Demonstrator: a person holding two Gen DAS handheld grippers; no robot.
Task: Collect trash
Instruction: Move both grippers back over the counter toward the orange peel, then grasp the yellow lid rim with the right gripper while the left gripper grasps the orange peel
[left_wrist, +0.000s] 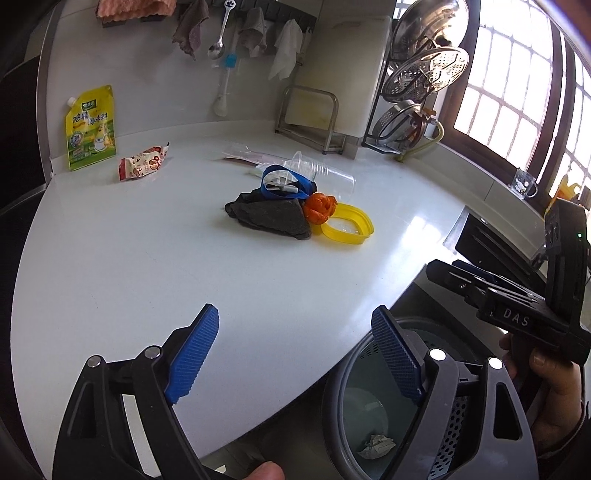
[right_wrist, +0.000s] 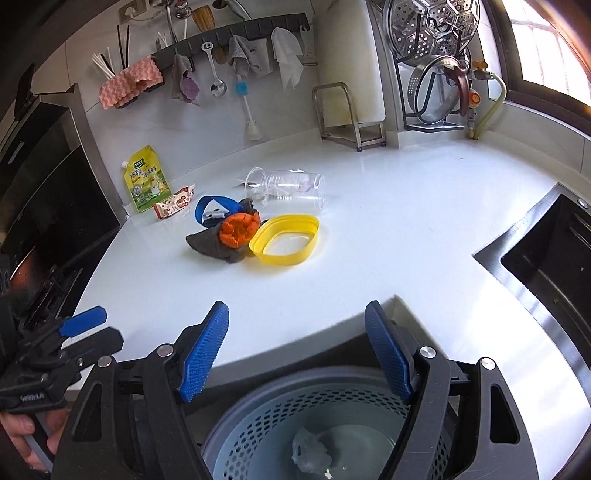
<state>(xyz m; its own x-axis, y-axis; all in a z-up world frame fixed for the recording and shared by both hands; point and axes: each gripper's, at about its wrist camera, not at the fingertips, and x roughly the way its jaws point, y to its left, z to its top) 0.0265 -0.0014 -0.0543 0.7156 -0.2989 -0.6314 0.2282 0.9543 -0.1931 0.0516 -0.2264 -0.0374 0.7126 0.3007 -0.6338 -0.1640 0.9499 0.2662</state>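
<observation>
Your left tongs (left_wrist: 295, 354) are spread wide and hold nothing, hovering over the near edge of the white worktop (left_wrist: 147, 258). Your right tongs (right_wrist: 297, 345) are also wide and empty, poised above the grey perforated bin (right_wrist: 258, 417) that stands below the worktop's front edge. A crumpled scrap of paper (right_wrist: 310, 452) lies on the bin's bottom; from the left wrist view the same scrap (left_wrist: 376, 445) shows through the rim.

The trash sits in a loose cluster near the middle of the worktop, well apart from both tongs. An orange peel (right_wrist: 238, 227) rests on a dark grey cloth (right_wrist: 210, 243) and touches the yellow oval lid ring (right_wrist: 284, 240) just beside it. Behind the peel lies a blue strap (right_wrist: 207, 208) curled around something small and white that you cannot make out. A clear plastic cup (right_wrist: 288, 188) lies on its side just behind the yellow ring.

Further left, near the wall, a red and white snack wrapper (right_wrist: 175, 203) lies flat, and just behind it a yellow spouted seasoning pouch (right_wrist: 146, 181) leans against the backsplash.

Along the wall hang a pink rag (right_wrist: 131, 83), a ladle (right_wrist: 216, 70), a blue-collared bottle brush (right_wrist: 245, 107) and several cloths. A metal rack (right_wrist: 349, 114) holds a pale cutting board (right_wrist: 351, 62) upright, and steamer trays (right_wrist: 432, 29) stand in a wire stand to its right. A dark sink (right_wrist: 546, 251) is set into the worktop at the right.

Nothing lies between either pair of tongs and the cluster.
</observation>
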